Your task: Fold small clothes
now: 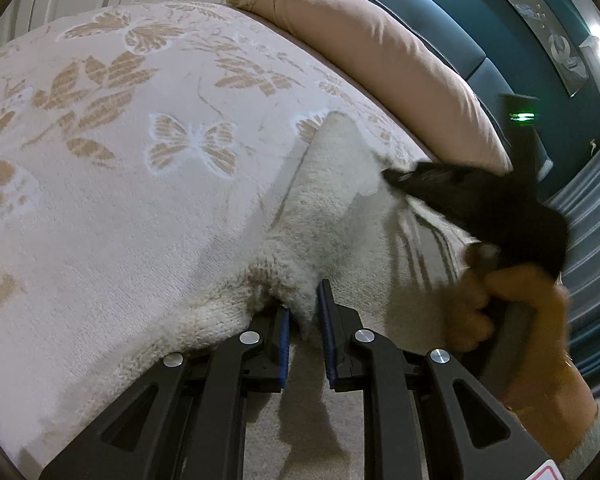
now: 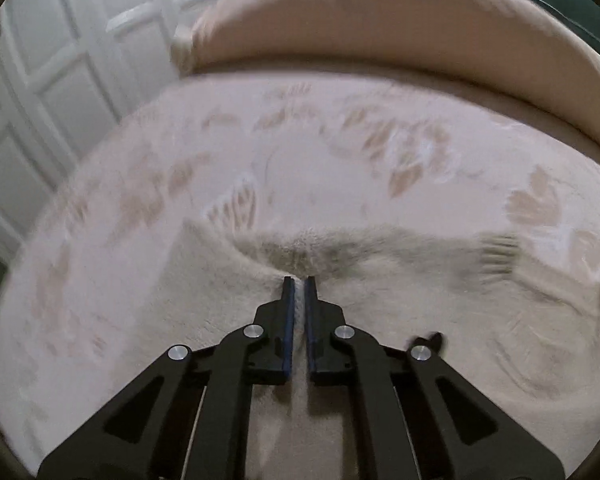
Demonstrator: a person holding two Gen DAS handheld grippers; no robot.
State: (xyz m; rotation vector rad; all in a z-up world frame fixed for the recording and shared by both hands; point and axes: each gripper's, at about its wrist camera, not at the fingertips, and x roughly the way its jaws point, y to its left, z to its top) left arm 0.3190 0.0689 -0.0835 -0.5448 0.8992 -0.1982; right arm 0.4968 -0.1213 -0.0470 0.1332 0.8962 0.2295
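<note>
**newbie:** Honestly, is this a good grip for the fold? The left gripper [image 1: 304,300] has a bunch of the fuzzy cream garment [image 1: 340,216] sitting between its blue pads [image 1: 284,340], low centre of its own view, but there's a visible gap, so I can't tell if it's really clamped or just nosed in.

**oldhand:** Looks loose to me. The right gripper [image 2: 299,280] is the solid one: jaws nearly together, pinched on a ridge of the same garment [image 2: 228,280] mid-frame. The garment lies on the butterfly-print bedspread [image 1: 140,152], lower right of the left view, with the tan pillow [image 1: 380,52] behind it.

**newbie:** So what next?

**oldhand:** I'd close the left fully first, then lift both edges level and carry them over together. Fleecy stuff like that probably slides and stretches, so go slow and keep it taut between the two grips. The right view is motion-blurred, so ease off the speed. And watch the right hand [image 1: 512,320] crowding in from the lower right.
</note>
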